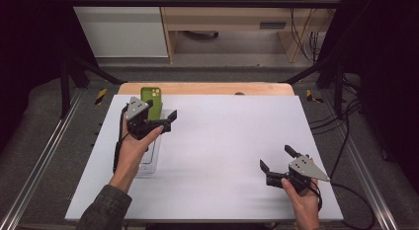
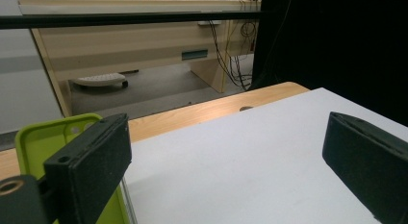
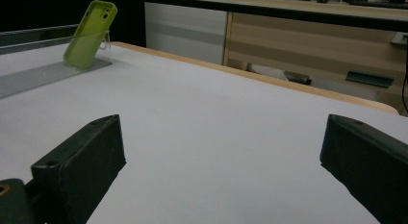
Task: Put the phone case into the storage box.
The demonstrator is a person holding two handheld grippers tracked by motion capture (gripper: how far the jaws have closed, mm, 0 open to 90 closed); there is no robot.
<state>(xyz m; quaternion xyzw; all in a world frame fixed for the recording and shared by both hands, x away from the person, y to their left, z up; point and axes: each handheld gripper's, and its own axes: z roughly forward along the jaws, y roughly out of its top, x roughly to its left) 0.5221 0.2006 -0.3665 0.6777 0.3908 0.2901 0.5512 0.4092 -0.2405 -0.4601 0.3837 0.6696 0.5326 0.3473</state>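
Note:
A green phone case (image 1: 152, 98) leans upright in a clear plastic stand (image 1: 150, 162) at the far left of the white table top (image 1: 227, 141). My left gripper (image 1: 162, 110) hovers just in front of the case, open, holding nothing. In the left gripper view the case (image 2: 42, 136) sits right behind the left jaw, and the open gripper (image 2: 226, 152) spans bare table. My right gripper (image 1: 275, 157) rests near the front right, open and empty. In the right gripper view the open gripper (image 3: 221, 152) faces the case (image 3: 90, 34) far off on its stand (image 3: 48, 70).
A wooden strip (image 1: 207, 88) edges the table's far side. Black frame bars (image 1: 197, 3) cross above, and metal rails (image 1: 39, 166) run along both sides. Beyond stand a wooden desk (image 1: 232, 22) and cables (image 1: 346, 126) at the right.

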